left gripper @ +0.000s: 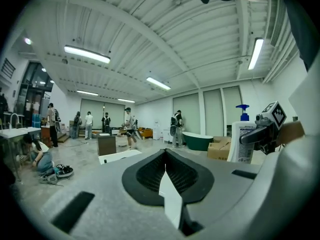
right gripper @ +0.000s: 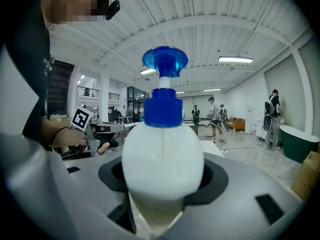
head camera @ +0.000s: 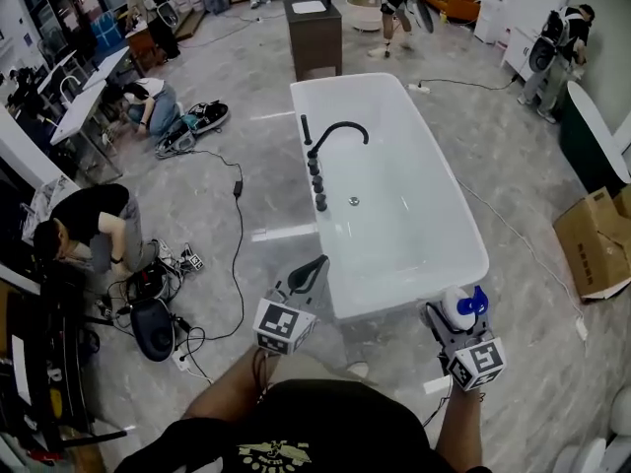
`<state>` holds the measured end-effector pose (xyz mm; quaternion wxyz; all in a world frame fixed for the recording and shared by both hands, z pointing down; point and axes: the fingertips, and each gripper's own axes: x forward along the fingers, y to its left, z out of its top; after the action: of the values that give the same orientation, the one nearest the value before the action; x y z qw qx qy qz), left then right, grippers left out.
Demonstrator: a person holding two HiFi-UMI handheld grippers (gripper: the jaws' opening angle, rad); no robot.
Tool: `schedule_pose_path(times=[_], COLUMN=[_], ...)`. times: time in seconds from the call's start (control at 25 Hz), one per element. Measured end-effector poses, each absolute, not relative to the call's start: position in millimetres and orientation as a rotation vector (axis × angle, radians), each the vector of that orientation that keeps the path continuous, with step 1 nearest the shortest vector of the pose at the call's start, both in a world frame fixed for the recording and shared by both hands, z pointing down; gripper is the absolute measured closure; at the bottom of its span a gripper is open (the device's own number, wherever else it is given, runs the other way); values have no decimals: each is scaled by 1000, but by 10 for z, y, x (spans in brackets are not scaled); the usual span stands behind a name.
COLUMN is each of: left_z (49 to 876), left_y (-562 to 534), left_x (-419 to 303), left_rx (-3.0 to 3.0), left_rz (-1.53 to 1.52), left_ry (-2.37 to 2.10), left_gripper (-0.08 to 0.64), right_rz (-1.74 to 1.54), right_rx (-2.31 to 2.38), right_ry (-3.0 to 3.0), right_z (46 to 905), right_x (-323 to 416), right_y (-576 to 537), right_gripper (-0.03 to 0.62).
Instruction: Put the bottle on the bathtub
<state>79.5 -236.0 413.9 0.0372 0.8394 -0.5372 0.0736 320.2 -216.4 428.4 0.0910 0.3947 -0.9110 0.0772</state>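
Note:
A white bottle [right gripper: 162,166] with a blue pump top stands upright between the jaws of my right gripper [right gripper: 160,204], which is shut on it. In the head view the bottle [head camera: 463,308] is held at the lower right, just off the near right corner of the white bathtub [head camera: 463,249]. The left gripper view shows the bottle [left gripper: 242,141] at its right side. My left gripper [head camera: 314,272] points at the tub's near left corner, shut with nothing in it. A black faucet [head camera: 335,131] and several black knobs sit on the tub's left rim.
A black cable [head camera: 235,254] runs over the grey floor left of the tub. A person [head camera: 84,225] crouches by bags and gear at the left. A cardboard box [head camera: 595,241] lies at the right. A dark cabinet [head camera: 315,33] stands beyond the tub. Other people stand far off.

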Motion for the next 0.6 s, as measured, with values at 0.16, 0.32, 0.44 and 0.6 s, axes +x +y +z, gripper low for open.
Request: schedule_pose_path(times=[0.16, 0.32, 0.44, 0.6], left_z=[4187, 4230, 4294, 4464], left_y=[-2406, -2475, -2588, -2903], left_x=[758, 639, 558, 376], left_rx=[2533, 2497, 2490, 2503], left_rz=[251, 240, 218, 253], left_ry=[-1702, -1745, -1743, -1700], left_gripper=[551, 551, 551, 551], right_rz=[239, 227, 238, 247], right_rx=[1147, 1104, 1113, 1139], right_ry=[-2727, -2737, -2732, -2709], right_z=[4297, 4354, 4440, 4552], right_x=[3259, 3159, 3043, 2828], right_y=[-2387, -2490, -2637, -2957], right_gripper=[324, 324, 324, 324])
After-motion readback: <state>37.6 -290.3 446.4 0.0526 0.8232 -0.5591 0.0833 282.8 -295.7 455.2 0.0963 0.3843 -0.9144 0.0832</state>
